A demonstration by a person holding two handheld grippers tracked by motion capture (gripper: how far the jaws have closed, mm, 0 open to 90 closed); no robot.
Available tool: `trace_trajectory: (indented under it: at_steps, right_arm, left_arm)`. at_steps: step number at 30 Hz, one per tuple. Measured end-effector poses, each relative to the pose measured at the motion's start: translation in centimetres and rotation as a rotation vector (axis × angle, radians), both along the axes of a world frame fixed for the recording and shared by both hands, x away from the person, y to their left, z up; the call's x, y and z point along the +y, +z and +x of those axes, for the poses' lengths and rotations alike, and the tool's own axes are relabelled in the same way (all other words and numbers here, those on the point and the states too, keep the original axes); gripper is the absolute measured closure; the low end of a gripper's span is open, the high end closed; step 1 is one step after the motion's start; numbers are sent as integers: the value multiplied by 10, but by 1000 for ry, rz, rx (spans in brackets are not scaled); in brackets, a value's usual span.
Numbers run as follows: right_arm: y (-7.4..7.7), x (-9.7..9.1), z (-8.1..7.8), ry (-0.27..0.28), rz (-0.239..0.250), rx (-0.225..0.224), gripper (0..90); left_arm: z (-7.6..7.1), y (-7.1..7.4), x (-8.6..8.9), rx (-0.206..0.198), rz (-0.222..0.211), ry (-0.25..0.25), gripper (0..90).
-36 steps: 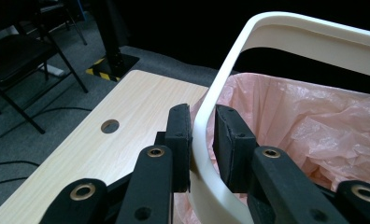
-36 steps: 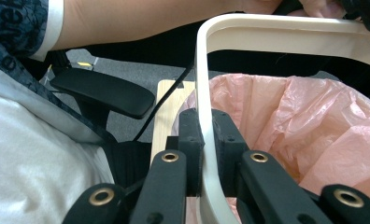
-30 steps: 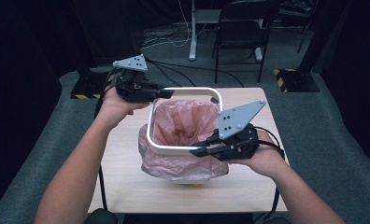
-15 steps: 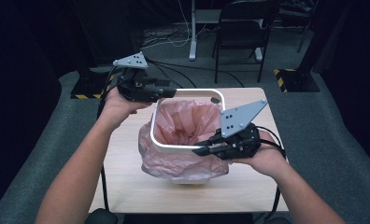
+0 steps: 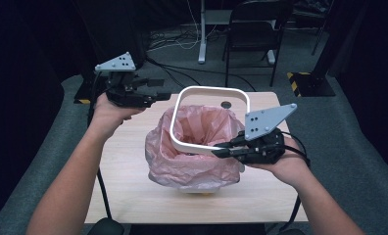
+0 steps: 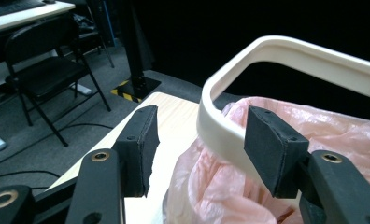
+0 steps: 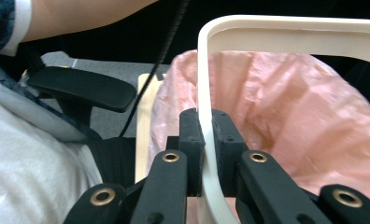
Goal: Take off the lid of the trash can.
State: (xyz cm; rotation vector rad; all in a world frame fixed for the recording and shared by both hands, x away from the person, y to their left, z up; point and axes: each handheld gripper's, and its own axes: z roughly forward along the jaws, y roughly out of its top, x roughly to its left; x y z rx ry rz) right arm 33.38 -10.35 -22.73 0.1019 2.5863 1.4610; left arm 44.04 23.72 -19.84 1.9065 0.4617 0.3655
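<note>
The right tongs [image 5: 220, 149] are clamping the white rim ring [image 5: 209, 93], tilted above the pink bag [image 5: 197, 161], while the left tongs [image 5: 160, 90], having just been opening, are standing released beside it, so seating is remaining.

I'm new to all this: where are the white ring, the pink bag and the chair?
Ring [image 5: 212, 89], high view, far edge.
Bag [image 5: 194, 169], high view, crumpled front side.
Chair [image 6: 43, 77], left gripper view, seat.
</note>
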Motion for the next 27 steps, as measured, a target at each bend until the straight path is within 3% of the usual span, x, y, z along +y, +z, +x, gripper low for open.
trace_trajectory:
  at_steps: [9, 14, 27]
  right_arm:
    - [2, -17, 3, -73, 15, -13, 844]
    - [5, -27, 5, -107, 33, -25, 843]
    - [2, -60, 13, -248, 55, -35, 843]
  left_arm:
    - [-2, -13, 9, 3, 16, 18, 448]
    - [-6, -22, 13, -1, 3, 22, 447]
    - [-15, -40, 11, 9, 26, 9, 447]
